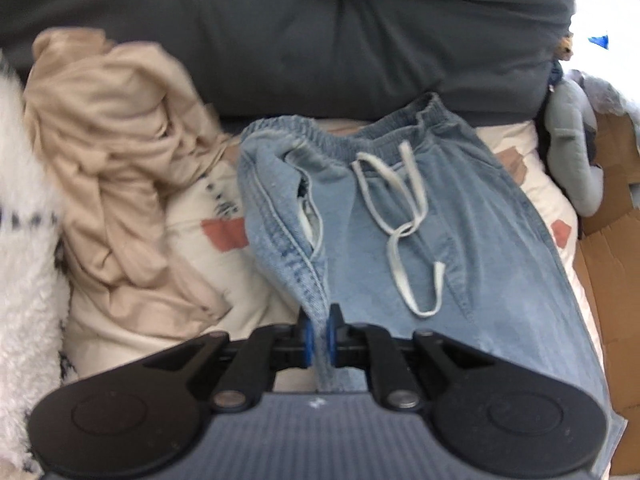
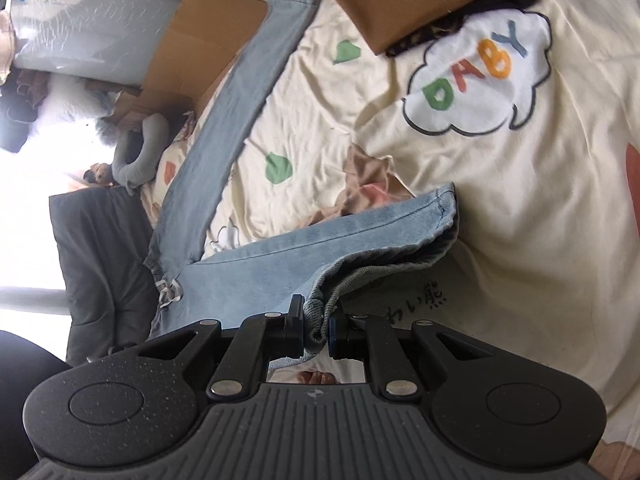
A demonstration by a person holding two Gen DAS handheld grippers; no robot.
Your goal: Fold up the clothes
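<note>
Light-blue jeans (image 1: 460, 240) lie lengthwise on bed, waistband far from left tongs (image 1: 319, 330), which pinch the side seam; right tongs (image 2: 318, 330) pinch a leg edge nr cuff.

Jeans (image 1: 460, 240) lower part hidden behind gripper body; beige garment (image 1: 120, 152) blurred.
</note>
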